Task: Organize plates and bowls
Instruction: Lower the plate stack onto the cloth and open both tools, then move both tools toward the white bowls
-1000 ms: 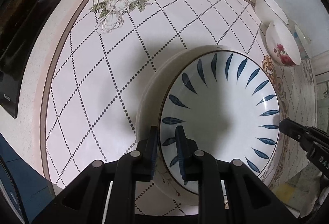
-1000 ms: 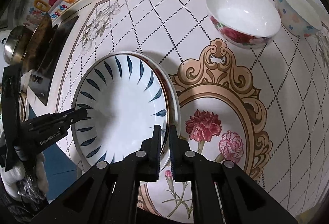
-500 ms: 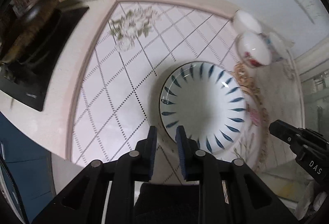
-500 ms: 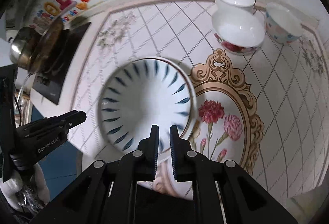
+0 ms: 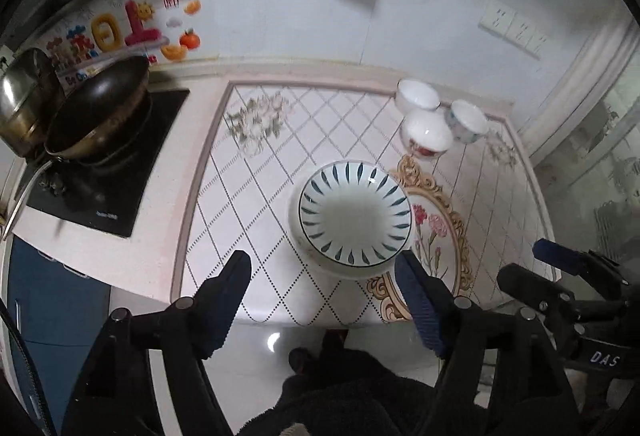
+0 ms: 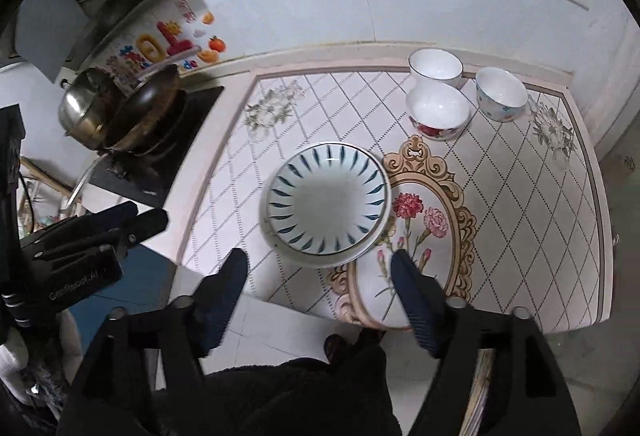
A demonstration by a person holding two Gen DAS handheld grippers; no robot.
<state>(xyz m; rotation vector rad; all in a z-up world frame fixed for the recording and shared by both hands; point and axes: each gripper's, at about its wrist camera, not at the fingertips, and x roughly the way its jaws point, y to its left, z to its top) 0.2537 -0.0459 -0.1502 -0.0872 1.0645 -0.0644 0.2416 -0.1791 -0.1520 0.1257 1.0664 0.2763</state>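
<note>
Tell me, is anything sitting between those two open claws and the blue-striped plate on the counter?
Nothing visible does. The blue-striped plate sits stacked on another plate, and only bare patterned counter lies between it and the left gripper and right gripper. Both grippers' jaws are opening, with nothing between them. The three small bowls stand behind the plate.

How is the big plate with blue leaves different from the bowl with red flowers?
The blue-leaf plate is wide and shallow; the red-flower bowl is narrower and deeper. The plate's blue marks ring its inside, while the bowl's red flowers are on its outside. The plate rests on another dish near the counter's front edge; the bowl sits further back beside two other bowls. Both are white inside, upright and empty.
</note>
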